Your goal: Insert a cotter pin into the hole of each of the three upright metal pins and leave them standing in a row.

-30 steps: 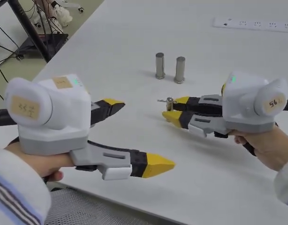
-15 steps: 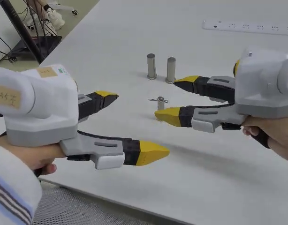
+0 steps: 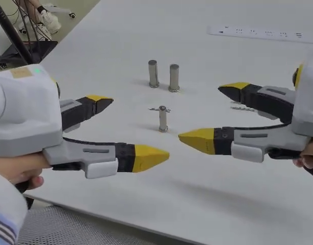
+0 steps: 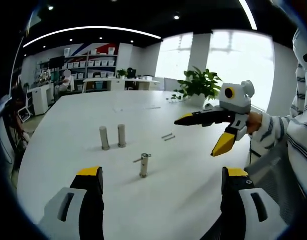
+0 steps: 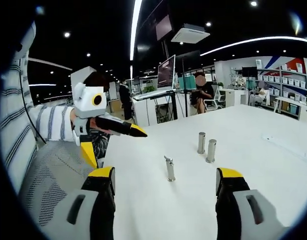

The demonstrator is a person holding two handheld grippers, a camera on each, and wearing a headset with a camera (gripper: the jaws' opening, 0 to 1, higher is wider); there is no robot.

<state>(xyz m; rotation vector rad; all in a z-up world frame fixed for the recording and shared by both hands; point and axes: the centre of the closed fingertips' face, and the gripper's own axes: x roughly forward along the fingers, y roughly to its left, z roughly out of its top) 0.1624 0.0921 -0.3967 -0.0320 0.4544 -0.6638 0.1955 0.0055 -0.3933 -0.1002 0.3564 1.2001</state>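
Both tools spread: left tool [image 3: 136, 126] and right tool [image 3: 200, 112] flank an upright pin [image 3: 162, 121] carrying a cotter pin [image 3: 156, 109], two bare pins [image 3: 153, 74] behind it. Left gripper view adds loose cotter pins [image 4: 168, 136] on the bench [image 3: 110, 35].

We work at 1 white table [image 3: 238, 194], with 1 white power strip [image 3: 262, 33] lying near its far edge. Past the table's left side we note a pale green floor [image 3: 82, 13] and a black stand leg [image 3: 11, 28]. In the left gripper view, bright windows [image 4: 233, 65] stand behind a potted plant [image 4: 197, 89], shelving [image 4: 88, 64] lines the far wall, and a curved light strip [image 4: 93, 29] crosses the dark ceiling. In the right gripper view, 1 monitor [image 5: 166, 72] stands on a desk.
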